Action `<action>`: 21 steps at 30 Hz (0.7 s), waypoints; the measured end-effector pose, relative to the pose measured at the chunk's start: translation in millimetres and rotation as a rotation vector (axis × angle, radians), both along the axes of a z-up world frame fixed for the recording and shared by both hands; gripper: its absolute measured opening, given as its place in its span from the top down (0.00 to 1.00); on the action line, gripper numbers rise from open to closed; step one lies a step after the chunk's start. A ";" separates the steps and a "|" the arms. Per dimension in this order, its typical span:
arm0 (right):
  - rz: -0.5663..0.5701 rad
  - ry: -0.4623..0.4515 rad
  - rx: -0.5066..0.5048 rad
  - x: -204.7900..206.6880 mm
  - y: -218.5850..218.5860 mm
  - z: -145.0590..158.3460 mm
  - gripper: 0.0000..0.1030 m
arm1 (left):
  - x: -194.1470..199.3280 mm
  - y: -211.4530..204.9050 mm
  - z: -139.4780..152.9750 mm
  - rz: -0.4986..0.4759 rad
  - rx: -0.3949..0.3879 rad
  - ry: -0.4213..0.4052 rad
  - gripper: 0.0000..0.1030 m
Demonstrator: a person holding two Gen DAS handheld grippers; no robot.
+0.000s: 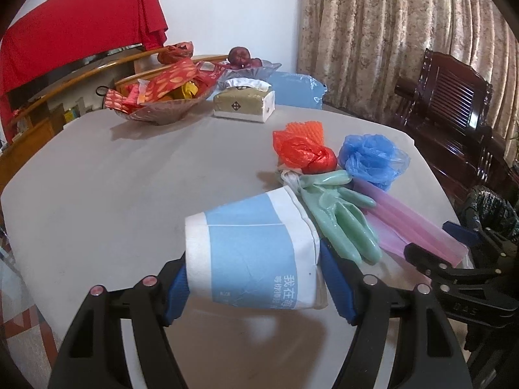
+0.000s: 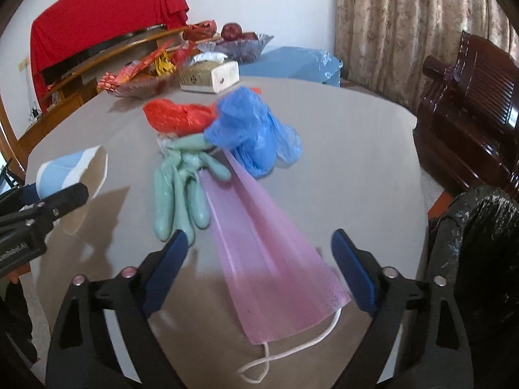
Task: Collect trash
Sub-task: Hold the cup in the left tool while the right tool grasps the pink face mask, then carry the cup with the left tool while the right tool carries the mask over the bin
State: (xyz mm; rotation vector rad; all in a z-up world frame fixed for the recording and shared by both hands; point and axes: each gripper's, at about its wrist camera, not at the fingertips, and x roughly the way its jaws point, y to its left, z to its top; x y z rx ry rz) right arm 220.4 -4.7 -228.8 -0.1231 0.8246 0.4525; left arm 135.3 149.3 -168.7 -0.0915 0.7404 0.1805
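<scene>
One pink mask (image 2: 272, 259) lies between right tool (image 2: 261, 265) fingers.

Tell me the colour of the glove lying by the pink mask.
Pale mint green glove; clearest in the right wrist view.

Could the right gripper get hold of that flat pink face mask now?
Probably yes: the right gripper is open astride the flat pink face mask, with nothing between them; the green rubber glove lies just beside.

Blue-and-white paper cup (image 1: 256, 253) on its side, lifted off the table, flattened pink mask (image 2: 272, 259) with white ear loop, mint rubber glove (image 2: 181, 191) touching it, crumpled blue bag (image 2: 249, 133), red bag (image 2: 178, 116) adjoining.
</scene>
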 end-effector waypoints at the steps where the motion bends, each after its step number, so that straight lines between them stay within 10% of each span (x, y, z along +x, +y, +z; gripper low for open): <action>1: 0.003 0.009 -0.001 1.0 -0.1 -1.9 0.22 | 0.5 -1.0 -0.3 -0.003 0.002 0.001 0.31; 9: 0.037 0.073 -0.032 -1.1 5.7 -12.5 0.35 | 1.1 -3.5 0.6 -0.005 0.004 0.005 0.31; 14: 0.041 0.069 -0.050 -4.1 5.9 -11.7 0.58 | 0.2 -9.3 2.9 -0.016 0.007 0.002 0.31; 18: 0.028 0.074 -0.044 -3.9 -2.1 -11.1 0.95 | -1.6 -14.0 6.6 -0.024 0.009 -0.005 0.31; 21: 0.006 0.098 0.009 -5.6 -12.2 -9.0 0.97 | -2.3 -18.2 10.8 -0.031 0.014 -0.012 0.31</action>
